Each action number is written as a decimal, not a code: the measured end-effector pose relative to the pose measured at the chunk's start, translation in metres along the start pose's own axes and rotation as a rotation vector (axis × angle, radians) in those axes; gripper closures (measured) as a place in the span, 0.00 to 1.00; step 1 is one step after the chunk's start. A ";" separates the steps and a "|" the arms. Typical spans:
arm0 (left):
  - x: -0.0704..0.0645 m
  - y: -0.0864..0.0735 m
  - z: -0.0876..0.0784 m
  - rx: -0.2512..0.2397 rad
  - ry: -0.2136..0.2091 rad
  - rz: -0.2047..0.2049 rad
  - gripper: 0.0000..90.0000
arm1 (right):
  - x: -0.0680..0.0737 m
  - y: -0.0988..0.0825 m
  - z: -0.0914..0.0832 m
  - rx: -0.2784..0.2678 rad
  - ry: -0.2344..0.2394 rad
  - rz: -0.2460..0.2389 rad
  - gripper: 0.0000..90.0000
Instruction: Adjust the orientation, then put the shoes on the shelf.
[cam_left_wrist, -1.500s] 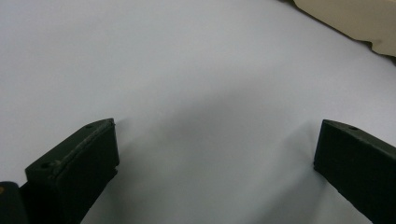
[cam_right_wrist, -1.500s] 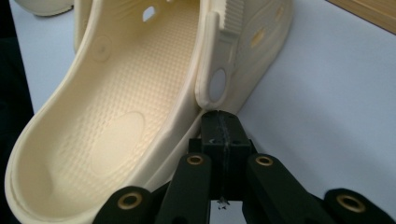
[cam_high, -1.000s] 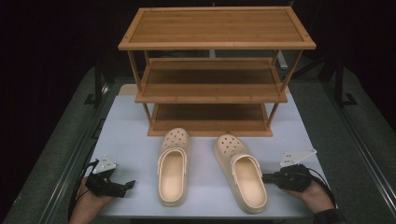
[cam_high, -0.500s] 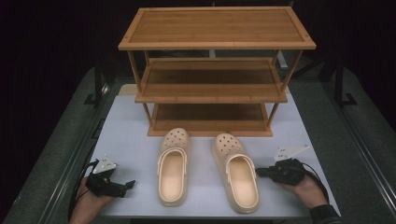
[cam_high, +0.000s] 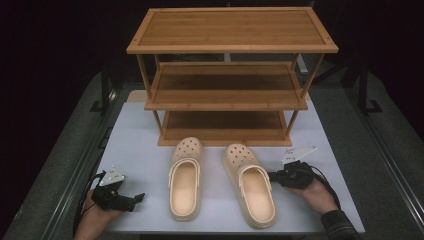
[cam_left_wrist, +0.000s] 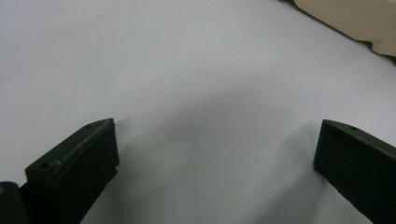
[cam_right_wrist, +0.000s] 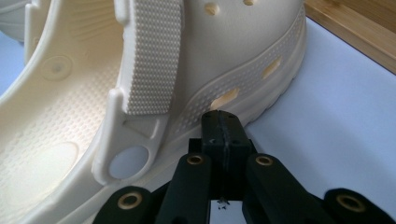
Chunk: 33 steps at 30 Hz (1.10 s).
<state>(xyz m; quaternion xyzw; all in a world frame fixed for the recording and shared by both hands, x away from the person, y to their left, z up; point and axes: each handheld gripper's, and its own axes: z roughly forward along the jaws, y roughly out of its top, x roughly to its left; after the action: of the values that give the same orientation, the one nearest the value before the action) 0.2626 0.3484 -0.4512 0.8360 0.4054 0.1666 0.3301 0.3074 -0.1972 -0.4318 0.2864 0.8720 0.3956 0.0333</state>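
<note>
Item: right clog (cam_high: 250, 185), cream moulded foam, perforated toe, ribbed heel strap swung forward over the instep. It lies sole-down on the white worktop (cam_high: 135, 145), just in front of the wooden shoe rack (cam_high: 225, 95), toe toward the rack's bottom shelf. Expect it to be light, springy and a little slick; the sidewall should give under pressure, so a pinch on the rim beside the strap rivet, or on the strap itself, looks like your firmest hold.

Item: left clog (cam_high: 185, 182), same make, beside the right clog on its far side from your right hand, parallel and apart from it.

Item: right gripper (cam_high: 274, 176), low on the worktop at the right clog's outer side. Its jaws are pressed together with nothing between them, tips at or just short of the clog's sole edge; contact cannot be confirmed. You would need to part them before any grasp.

Item: left gripper (cam_high: 137, 197), well apart from the right clog, beyond the left clog. Jaws stand wide, holding nothing.

View notes: the right gripper view gives the strap (cam_right_wrist: 152, 56), rivet hole and side vents up close; the high view gives the rack's three bare shelves and both hands; the left gripper view gives bare worktop and a corner of the left clog (cam_left_wrist: 355, 21).
</note>
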 end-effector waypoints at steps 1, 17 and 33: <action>0.000 0.000 0.000 0.000 0.000 0.000 0.00 | 0.001 0.002 0.001 0.004 0.004 -0.004 1.00; 0.000 0.000 0.000 0.000 0.000 0.000 0.00 | 0.013 0.019 0.017 0.003 0.020 -0.047 1.00; 0.000 0.001 -0.001 0.000 0.000 0.000 0.00 | -0.001 -0.015 -0.033 -0.093 -0.142 0.123 0.41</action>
<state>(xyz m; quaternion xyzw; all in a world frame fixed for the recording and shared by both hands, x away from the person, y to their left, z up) 0.2627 0.3485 -0.4504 0.8360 0.4053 0.1668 0.3302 0.2917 -0.2276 -0.4203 0.3650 0.8289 0.4156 0.0837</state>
